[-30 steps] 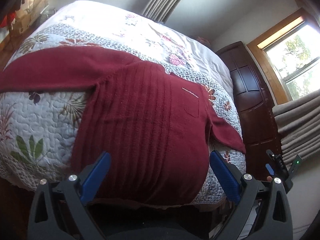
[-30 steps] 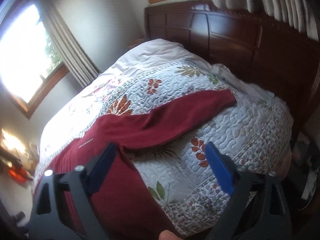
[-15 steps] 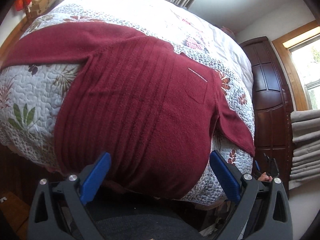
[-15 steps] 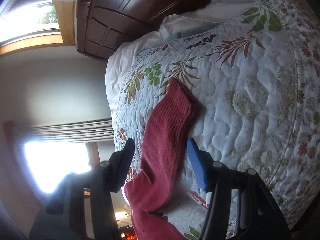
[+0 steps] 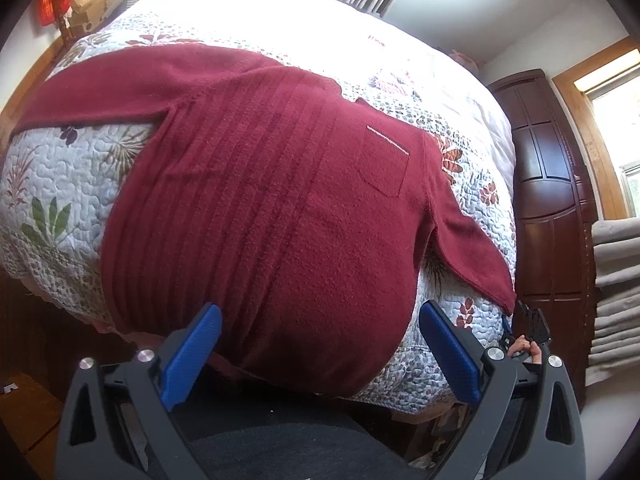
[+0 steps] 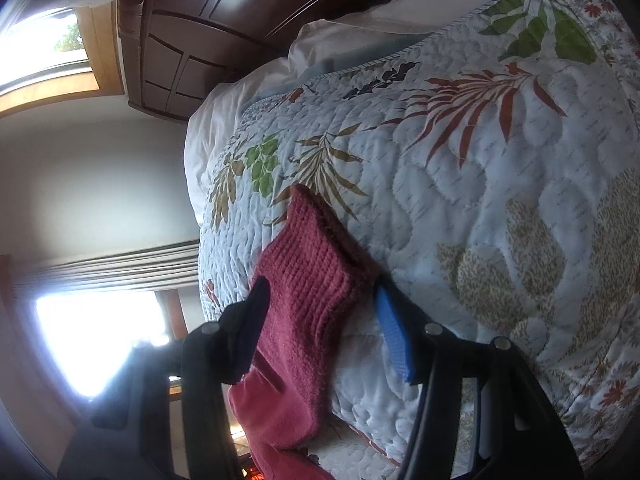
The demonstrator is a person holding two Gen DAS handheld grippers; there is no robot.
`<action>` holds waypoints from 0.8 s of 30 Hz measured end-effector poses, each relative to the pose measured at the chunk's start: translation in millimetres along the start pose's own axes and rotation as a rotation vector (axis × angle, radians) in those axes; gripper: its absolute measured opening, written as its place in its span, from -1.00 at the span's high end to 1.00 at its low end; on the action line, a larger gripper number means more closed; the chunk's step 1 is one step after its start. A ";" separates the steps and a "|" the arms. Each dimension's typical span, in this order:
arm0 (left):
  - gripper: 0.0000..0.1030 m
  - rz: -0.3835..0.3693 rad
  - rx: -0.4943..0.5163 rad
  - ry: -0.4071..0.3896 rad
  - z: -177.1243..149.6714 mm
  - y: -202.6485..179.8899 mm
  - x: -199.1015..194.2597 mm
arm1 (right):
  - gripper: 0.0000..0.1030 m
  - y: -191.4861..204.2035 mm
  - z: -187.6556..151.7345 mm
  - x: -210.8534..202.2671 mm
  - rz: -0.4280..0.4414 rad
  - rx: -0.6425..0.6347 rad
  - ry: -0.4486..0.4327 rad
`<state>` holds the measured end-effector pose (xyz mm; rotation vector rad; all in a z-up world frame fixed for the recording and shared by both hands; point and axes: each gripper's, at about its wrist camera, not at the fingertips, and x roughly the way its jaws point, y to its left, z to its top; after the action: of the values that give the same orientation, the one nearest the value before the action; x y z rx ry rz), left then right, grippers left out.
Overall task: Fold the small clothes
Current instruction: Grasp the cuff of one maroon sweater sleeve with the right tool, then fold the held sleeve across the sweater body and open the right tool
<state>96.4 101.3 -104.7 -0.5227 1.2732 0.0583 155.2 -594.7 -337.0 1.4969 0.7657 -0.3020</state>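
A dark red knit sweater (image 5: 280, 200) lies spread flat on the quilted bed (image 5: 60, 184), chest pocket up and both sleeves stretched out sideways. My left gripper (image 5: 320, 312) hovers open over the sweater's hem at the bed's near edge, with the hem between and below its blue pads. In the right wrist view the sweater's ribbed sleeve cuff (image 6: 308, 264) lies between the fingers of my right gripper (image 6: 320, 292). That gripper is turned on its side, with one finger on each side of the sleeve and a wide gap still between them.
A dark wooden headboard (image 5: 548, 200) stands at the right end of the bed, also visible as the headboard (image 6: 200, 20) above a white pillow (image 6: 360, 40). Bright windows and curtains line the walls. A hand (image 5: 524, 346) shows past the right sleeve's tip.
My right gripper turned on its side and moved in onto the sleeve cuff, its fingers narrowing around it. My left gripper rose slightly, and the sweater has not moved.
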 end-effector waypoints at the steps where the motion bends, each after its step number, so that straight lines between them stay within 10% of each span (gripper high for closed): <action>1: -0.93 0.002 -0.004 -0.002 -0.7 -0.3 -0.2 | -0.03 1.3 0.8 0.5 0.004 -0.006 0.001; 8: -0.93 -0.062 -0.068 -0.055 3.2 15.4 -7.6 | 0.74 11.7 5.7 6.7 -0.003 -0.041 0.019; 24: -0.93 -0.549 -0.308 -0.017 34.5 96.5 14.5 | 0.80 194.8 -85.5 -39.6 0.002 -0.528 -0.092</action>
<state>100.4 196.9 -144.2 -1.1198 1.0717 -0.2032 224.3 -505.7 -152.2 0.9798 0.7025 -0.1485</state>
